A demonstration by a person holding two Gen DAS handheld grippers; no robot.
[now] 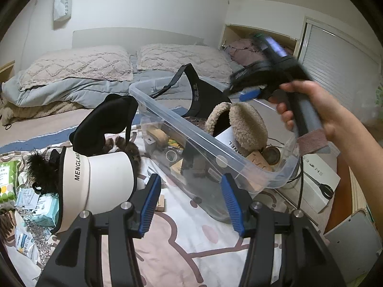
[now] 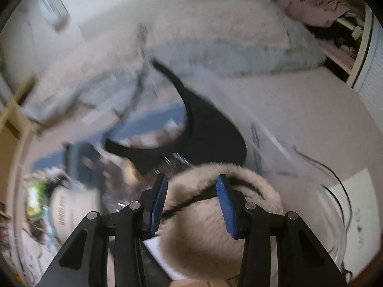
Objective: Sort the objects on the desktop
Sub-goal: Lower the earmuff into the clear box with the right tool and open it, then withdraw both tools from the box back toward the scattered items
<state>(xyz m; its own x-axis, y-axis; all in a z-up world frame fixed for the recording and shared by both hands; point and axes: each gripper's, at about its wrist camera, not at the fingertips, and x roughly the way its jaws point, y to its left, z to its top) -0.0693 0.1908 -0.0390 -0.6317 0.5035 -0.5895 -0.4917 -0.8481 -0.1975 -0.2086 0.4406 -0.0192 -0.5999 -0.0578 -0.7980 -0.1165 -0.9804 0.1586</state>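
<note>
A: Well, what is given by the left wrist view that is lost in the other?

B: The whole clear plastic bin (image 1: 210,143) is seen there, tilted and resting on a patterned bedspread (image 1: 182,244), with a bed and two pillows (image 1: 76,64) behind it. The right gripper (image 1: 250,94) is caught from outside, blurred, raised above the bin's far side and held by a hand (image 1: 308,110). Left of the bin a white visor (image 1: 100,181) lettered in black is propped up, with a black sleep mask (image 1: 105,124) on top of it. A white box (image 1: 318,186) with a pair of scissors lies to the right.

A: And the right wrist view?

B: It is heavily smeared. The fluffy beige earmuffs (image 2: 205,227) are shown close up, directly below the right gripper (image 2: 191,199), and a black visor (image 2: 210,131) is seen just beyond them.

A: How do the earmuffs look?

B: A woolly cream ear pad and a curved fleecy band are made out. In the left view the same earmuffs (image 1: 244,124) are found inside the bin, standing against a white card, with the black visor (image 1: 203,93) leaning over the bin's far rim.

A: The fingers?

B: The left gripper (image 1: 189,203) is held partly apart with nothing gripped; the bin's near corner is seen between its blue pads. The right gripper's jaws are set somewhat narrow; the earmuffs lie behind the gap, and whether they are touched cannot be told.
</note>
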